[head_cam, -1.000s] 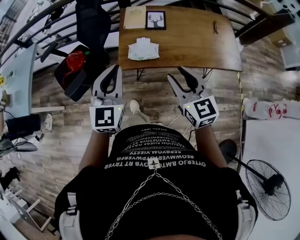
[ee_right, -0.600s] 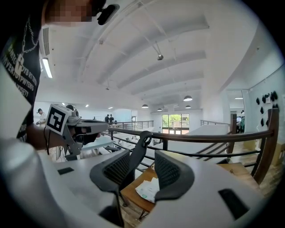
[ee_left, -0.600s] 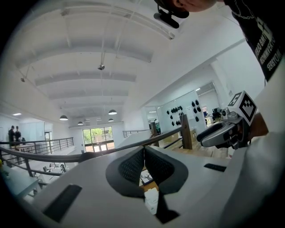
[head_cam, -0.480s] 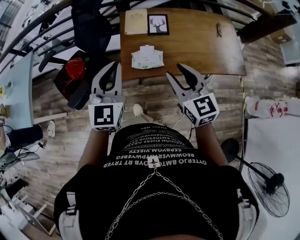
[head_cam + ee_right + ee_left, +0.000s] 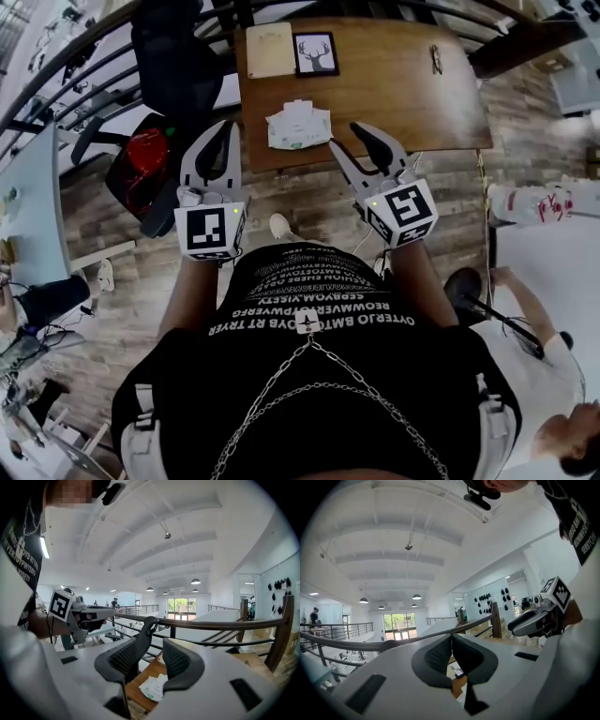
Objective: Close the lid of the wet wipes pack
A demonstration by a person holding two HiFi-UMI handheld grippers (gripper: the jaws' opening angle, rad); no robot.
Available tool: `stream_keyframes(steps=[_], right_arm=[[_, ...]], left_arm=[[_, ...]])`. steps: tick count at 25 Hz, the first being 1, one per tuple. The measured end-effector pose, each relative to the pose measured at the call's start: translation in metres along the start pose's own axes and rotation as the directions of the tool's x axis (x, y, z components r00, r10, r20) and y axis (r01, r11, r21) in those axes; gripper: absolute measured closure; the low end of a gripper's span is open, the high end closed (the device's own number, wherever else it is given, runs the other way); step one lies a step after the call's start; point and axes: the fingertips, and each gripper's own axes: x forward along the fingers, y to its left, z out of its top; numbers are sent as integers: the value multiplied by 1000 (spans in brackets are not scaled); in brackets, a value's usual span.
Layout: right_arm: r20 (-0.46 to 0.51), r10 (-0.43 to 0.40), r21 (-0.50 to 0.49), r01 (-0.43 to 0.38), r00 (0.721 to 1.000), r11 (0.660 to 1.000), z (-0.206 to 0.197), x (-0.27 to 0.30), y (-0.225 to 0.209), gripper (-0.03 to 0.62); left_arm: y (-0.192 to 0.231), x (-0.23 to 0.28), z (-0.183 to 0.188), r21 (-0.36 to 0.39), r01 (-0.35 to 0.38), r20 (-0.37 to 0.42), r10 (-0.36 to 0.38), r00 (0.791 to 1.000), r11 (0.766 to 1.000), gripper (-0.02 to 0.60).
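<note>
The wet wipes pack [image 5: 298, 126] is white with green print and lies near the front edge of the wooden table [image 5: 394, 89]. A small white flap shows at its far side. In the right gripper view the pack [image 5: 152, 687] appears low between the jaws, some way off. My left gripper [image 5: 225, 127] hovers short of the table's front left corner, left of the pack, jaws closed tip to tip [image 5: 450, 638] with nothing in them. My right gripper [image 5: 349, 139] is held right of the pack, over the table edge, open and empty [image 5: 153, 641].
A framed deer picture [image 5: 316, 53] and a tan board [image 5: 270, 50] lie at the table's far edge, a small clip [image 5: 436, 58] at its right. A black office chair [image 5: 173, 66] and a red object [image 5: 145, 155] stand left of the table. A person [image 5: 548, 375] is at lower right.
The table and pack have come closer to both grippers, which have edged forward toward the table edge. A person has come into view at the lower right, where a fan stood before.
</note>
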Motion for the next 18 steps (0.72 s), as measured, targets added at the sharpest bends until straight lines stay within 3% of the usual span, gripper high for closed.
stream_keyframes(steps=[10,18], right_arm=[[5,-39,-4,39,999,999,20,52,3,425],[-28,-81,9,82,996,997,14,61,-4,431]], left_arm=[[46,20,-8,-12,35,17,-34,999,999,554],[47,32,-14,-31,80,4,-80,997,996,554]])
